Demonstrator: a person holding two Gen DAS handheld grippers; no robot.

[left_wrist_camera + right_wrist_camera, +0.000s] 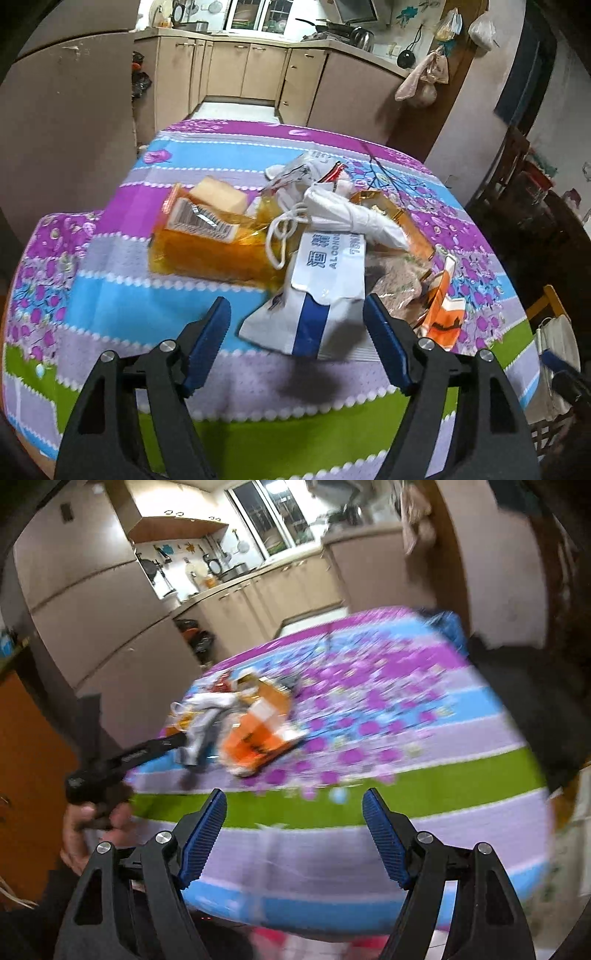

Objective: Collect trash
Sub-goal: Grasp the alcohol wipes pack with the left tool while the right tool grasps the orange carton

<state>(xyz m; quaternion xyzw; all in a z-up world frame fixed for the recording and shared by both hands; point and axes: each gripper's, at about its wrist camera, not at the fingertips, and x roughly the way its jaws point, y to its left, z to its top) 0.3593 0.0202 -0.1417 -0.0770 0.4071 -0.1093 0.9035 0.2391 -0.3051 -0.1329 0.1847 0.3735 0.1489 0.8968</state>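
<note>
Left wrist view: left gripper (297,328) spread wide over the near end of a white-and-blue alcohol-wipe packet (314,295), pinching nothing. Packet on top of a trash heap on the flowered tablecloth (110,295), beside an orange wrapper (207,243) and a white mask (351,218). Likely step: the approach for a first grab. Next: lower, straddle the packet edge, squeeze. Right gripper (293,825) also spread, empty, well short of the heap. No bin visible; right view blurred, pile details unclear.

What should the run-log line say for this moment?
left gripper: open, nearing white alcohol packet | right gripper: open, empty | trash pile: on table
</note>
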